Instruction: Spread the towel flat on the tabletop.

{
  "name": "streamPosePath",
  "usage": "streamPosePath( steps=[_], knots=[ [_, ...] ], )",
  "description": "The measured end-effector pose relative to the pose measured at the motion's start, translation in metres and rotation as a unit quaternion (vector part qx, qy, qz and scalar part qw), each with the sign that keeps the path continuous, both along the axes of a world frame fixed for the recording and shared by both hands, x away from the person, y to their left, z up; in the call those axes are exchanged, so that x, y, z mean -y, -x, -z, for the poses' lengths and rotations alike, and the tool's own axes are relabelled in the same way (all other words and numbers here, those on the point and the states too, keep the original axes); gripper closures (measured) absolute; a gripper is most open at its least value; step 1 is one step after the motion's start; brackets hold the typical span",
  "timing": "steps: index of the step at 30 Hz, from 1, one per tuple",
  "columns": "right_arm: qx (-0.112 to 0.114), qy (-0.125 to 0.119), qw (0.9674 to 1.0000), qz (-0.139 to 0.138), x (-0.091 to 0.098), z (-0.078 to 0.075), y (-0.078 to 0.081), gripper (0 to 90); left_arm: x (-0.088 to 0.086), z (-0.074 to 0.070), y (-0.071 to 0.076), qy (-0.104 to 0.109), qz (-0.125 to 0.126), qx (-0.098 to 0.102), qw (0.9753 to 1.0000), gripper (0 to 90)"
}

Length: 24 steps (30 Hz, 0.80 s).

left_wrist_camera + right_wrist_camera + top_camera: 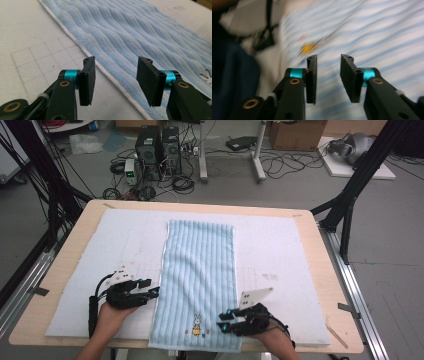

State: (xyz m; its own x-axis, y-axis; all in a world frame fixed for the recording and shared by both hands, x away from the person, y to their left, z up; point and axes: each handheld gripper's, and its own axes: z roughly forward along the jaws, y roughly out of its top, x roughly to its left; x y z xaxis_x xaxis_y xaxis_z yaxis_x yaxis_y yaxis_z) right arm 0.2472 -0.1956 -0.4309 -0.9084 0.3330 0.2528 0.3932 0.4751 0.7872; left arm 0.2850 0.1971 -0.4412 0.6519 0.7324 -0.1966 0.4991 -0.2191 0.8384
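On the white padded mat [280,250] that covers the wooden table [65,265], seen from the high view, a light blue ribbed towel [200,270] lies flat and lengthwise, its near end reaching the table's front edge. A small rabbit embroidery [197,324] sits near that front end. The left gripper [150,292] hovers just beside the towel's left edge, jaws apart, nothing in them. The right gripper [226,320] sits over the towel's near right corner, jaws parted too.

Over to the left gripper view: the left gripper [116,80] has its black pads standing clearly apart and empty. Between and beyond them runs the towel's [140,32] white-trimmed edge, plush ridges rippling softly, while the mat's [32,55] faint grid lies to the left.

Now the right gripper view, and it is blurred: the right gripper [328,77] shows a narrower gap between its pads, nothing pinched there. Striped blue towel [382,42] lies beneath, the rabbit embroidery [307,48] smeared to an orange dab ahead.
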Motion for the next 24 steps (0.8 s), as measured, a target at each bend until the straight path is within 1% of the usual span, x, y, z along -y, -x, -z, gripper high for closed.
streamPosePath(
  steps=[1, 2, 3, 4, 6, 7, 9, 10, 11, 12, 13, 14, 15, 16, 17, 18, 19, 21, 24],
  knots=[
    [0.015, -0.002, 0.9994, 0.031, 0.004, -0.002, -0.005, 61.3, 0.003, 0.001, -0.003, -0.004, 0.003, -0.003, 1.0000, 49.7],
    [0.026, 0.003, 0.9974, 0.067, 0.007, -0.004, -0.009, 60.2, 0.006, 0.003, -0.005, -0.012, 0.006, -0.005, 0.9999, 50.3],
    [0.030, 0.008, 0.9950, 0.095, 0.010, -0.003, -0.014, 60.0, 0.010, 0.004, -0.008, -0.024, 0.010, -0.009, 0.9996, 51.0],
    [0.034, 0.014, 0.9920, 0.121, 0.013, -0.002, -0.019, 60.0, 0.012, 0.005, -0.010, -0.027, 0.012, -0.011, 0.9995, 51.5],
    [0.040, 0.029, 0.9874, 0.151, 0.016, -0.001, -0.025, 60.2, 0.018, 0.008, -0.014, -0.038, 0.021, -0.016, 0.9989, 54.0],
    [0.042, 0.037, 0.9852, 0.162, 0.016, 0.000, -0.029, 60.5, 0.020, 0.009, -0.016, -0.047, 0.022, -0.016, 0.9985, 54.4],
    [0.047, 0.054, 0.9812, 0.179, 0.014, 0.002, -0.035, 60.4, 0.023, 0.009, -0.018, -0.055, 0.022, -0.011, 0.9982, 55.8],
    [0.045, 0.055, 0.9810, 0.180, 0.013, 0.003, -0.038, 59.9, 0.025, 0.009, -0.018, -0.067, 0.025, -0.005, 0.9974, 57.2],
    [0.048, 0.063, 0.9803, 0.181, 0.009, 0.004, -0.041, 59.8, 0.025, 0.009, -0.018, -0.076, 0.025, 0.000, 0.9968, 59.2],
    [0.053, 0.073, 0.9792, 0.182, 0.007, 0.005, -0.042, 59.8, 0.026, 0.009, -0.018, -0.089, 0.025, 0.009, 0.9957, 63.4],
    [0.059, 0.086, 0.9780, 0.180, 0.003, 0.006, -0.044, 60.1, 0.025, 0.009, -0.018, -0.092, 0.027, 0.012, 0.9953, 69.4],
    [0.060, 0.100, 0.9770, 0.179, 0.000, 0.008, -0.046, 62.3, 0.023, 0.009, -0.018, -0.091, 0.026, 0.011, 0.9954, 74.4],
    [0.062, 0.120, 0.9754, 0.175, -0.003, 0.011, -0.048, 65.7, 0.021, 0.009, -0.018, -0.091, 0.031, 0.012, 0.9953, 83.8],
    [0.065, 0.122, 0.9755, 0.171, -0.005, 0.013, -0.049, 73.9, 0.020, 0.009, -0.018, -0.086, 0.034, 0.009, 0.9957, 85.8],
    [0.059, 0.119, 0.9774, 0.165, -0.006, 0.012, -0.049, 79.6, 0.018, 0.009, -0.018, -0.086, 0.039, 0.006, 0.9955, 86.5],
    [0.055, 0.121, 0.9788, 0.156, -0.006, 0.012, -0.049, 85.6, 0.016, 0.008, -0.017, -0.084, 0.045, 0.004, 0.9954, 86.9],
    [0.054, 0.123, 0.9801, 0.146, -0.007, 0.011, -0.048, 86.4, 0.015, 0.008, -0.016, -0.081, 0.048, 0.000, 0.9956, 87.1],
    [0.045, 0.123, 0.9821, 0.136, -0.006, 0.010, -0.047, 86.7, 0.011, 0.007, -0.012, -0.077, 0.057, -0.008, 0.9954, 87.1],
    [0.018, 0.115, 0.9880, 0.101, 0.000, 0.009, -0.042, 86.6, 0.006, 0.006, -0.004, -0.074, 0.070, -0.018, 0.9946, 87.1]
  ],
)
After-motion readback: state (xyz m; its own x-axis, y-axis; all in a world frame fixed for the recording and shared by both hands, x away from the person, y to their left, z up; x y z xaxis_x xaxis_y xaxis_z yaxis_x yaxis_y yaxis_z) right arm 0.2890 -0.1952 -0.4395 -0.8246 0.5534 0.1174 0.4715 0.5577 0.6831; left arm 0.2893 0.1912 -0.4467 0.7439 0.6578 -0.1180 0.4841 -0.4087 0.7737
